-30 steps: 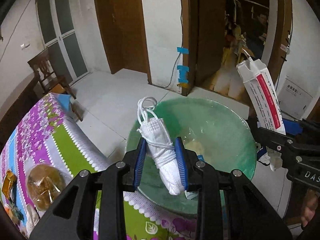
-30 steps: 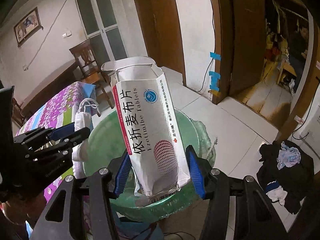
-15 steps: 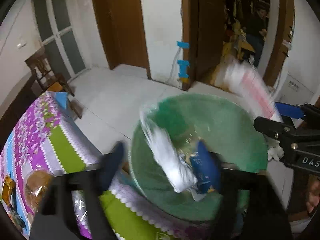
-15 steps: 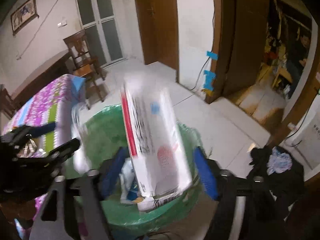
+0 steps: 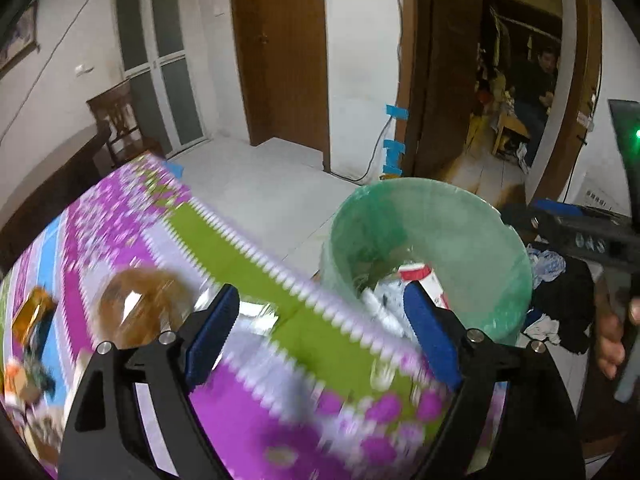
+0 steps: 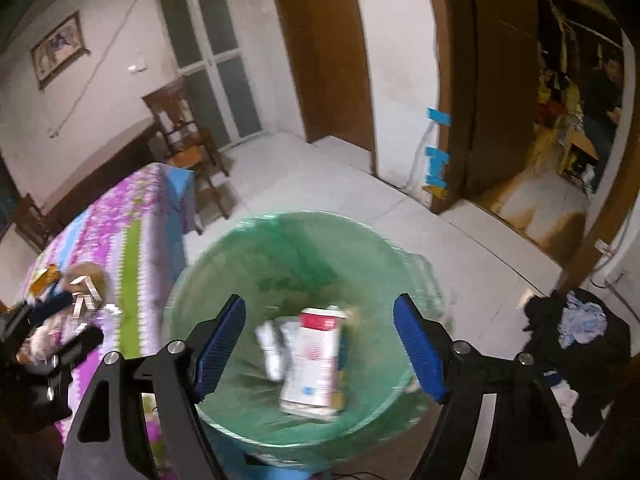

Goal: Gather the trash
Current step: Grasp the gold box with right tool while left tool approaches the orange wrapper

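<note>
Now the white box [image 6: 314, 360] and the white mask [image 6: 270, 346] lie inside the green bin [image 6: 248, 248]. The right gripper [image 6: 320, 346] is wide and empty. The left gripper [image 5: 320, 330] is opening, empty, over the table [image 5: 120, 220].

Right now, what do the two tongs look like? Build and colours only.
Both alike. The left tongs and right tongs are matte black plastic frames with triangular cutouts and silver screw heads at the joints. Each finger ends in a flat blue ribbed pad. No cables or sleeves are visible.
</note>
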The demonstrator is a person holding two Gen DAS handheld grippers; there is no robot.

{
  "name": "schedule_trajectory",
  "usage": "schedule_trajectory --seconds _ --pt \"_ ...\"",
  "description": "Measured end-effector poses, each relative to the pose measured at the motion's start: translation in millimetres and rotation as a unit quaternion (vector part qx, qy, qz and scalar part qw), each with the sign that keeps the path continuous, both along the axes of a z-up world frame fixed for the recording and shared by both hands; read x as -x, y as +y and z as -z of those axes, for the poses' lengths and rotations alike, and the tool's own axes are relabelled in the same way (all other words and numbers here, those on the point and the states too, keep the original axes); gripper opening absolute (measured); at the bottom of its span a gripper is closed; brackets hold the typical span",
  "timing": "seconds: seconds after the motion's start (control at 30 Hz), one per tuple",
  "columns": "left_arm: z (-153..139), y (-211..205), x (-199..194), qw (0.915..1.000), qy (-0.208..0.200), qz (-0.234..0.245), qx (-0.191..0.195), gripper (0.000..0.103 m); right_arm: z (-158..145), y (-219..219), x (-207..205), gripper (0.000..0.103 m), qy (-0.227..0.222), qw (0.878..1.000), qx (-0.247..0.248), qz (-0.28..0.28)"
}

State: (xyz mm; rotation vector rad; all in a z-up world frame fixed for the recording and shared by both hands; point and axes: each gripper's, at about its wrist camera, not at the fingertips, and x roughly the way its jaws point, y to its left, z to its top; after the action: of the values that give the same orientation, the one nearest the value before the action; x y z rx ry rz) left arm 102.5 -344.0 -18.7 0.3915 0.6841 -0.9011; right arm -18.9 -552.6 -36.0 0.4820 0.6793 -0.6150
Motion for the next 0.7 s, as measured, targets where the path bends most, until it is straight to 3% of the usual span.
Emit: schedule_trajectory --seconds 0.2,0.33,0.47,0.53,0.57,0.7 --pt "-10 84 -10 0.9966 -0.012 -0.072 0.037 0.086 -33 57 -40 0.077 -0.04 0.996 0.033 -0.077" --pt "-18 156 -26 0.9818 -0.035 -0.175 0.065 0.09 -64 112 -99 0.083 -0.041 0.978 0.091 -0.185" --pt "-20 218 -40 0.9631 -0.027 -0.253 0.088 0.092 -91 177 -162 0.096 -0.043 0.932 0.175 -0.315" --pt "-23 252 -46 0.9491 -0.025 -0.295 0.107 0.093 -95 212 -203 0.098 -0.037 0.894 0.205 -0.397" --pt "-24 267 -48 0.942 -0.027 -0.314 0.116 0.095 -96 225 -217 0.098 -0.03 0.881 0.217 -0.419" --pt "-27 324 -54 0.9039 -0.039 -0.404 0.135 0.097 -95 282 -294 0.098 0.001 0.796 0.27 -0.542"
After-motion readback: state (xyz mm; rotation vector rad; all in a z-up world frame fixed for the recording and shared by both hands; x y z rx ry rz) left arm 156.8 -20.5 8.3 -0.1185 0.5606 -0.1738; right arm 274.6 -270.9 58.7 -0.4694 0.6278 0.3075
